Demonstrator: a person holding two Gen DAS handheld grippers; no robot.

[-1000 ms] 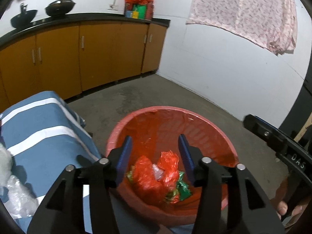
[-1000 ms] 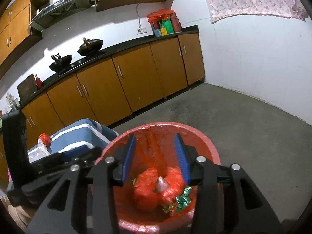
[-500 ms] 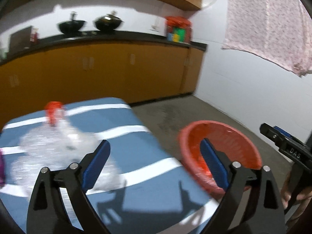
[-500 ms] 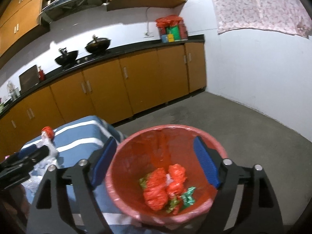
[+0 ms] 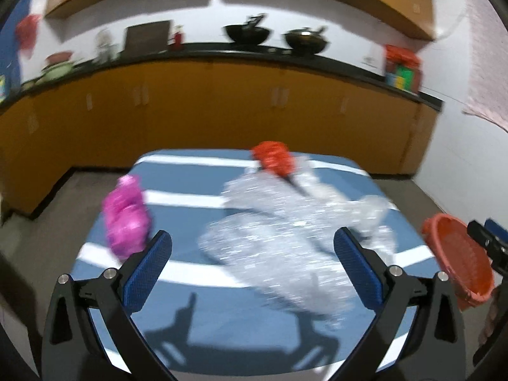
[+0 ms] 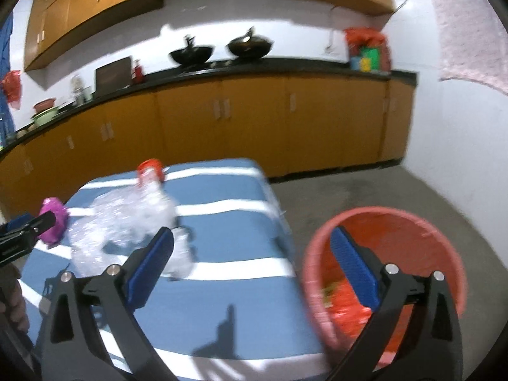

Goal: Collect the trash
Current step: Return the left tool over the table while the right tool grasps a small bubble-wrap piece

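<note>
A crumpled clear plastic sheet [image 5: 285,238] lies on the blue striped table [image 5: 190,285], with a red wad [image 5: 273,158] at its far end and a pink wad [image 5: 127,216] to its left. My left gripper [image 5: 252,263] is open and empty above the table, just in front of the plastic. The red bin [image 6: 397,254] stands on the floor right of the table, with red and green trash inside. My right gripper [image 6: 254,260] is open and empty over the table's right edge. The plastic [image 6: 127,219], red wad [image 6: 150,168] and pink wad [image 6: 54,219] also show in the right wrist view.
Orange cabinets [image 6: 254,120] with a black counter run along the far wall, with woks and a red bag on top. A white wall [image 6: 460,143] with a pink cloth is at the right. Grey floor [image 6: 365,190] lies between the table, bin and cabinets.
Both grippers opened wide and swung left, away from the bin and toward the table. The plastic, red wad and pink wad came into the left view.
</note>
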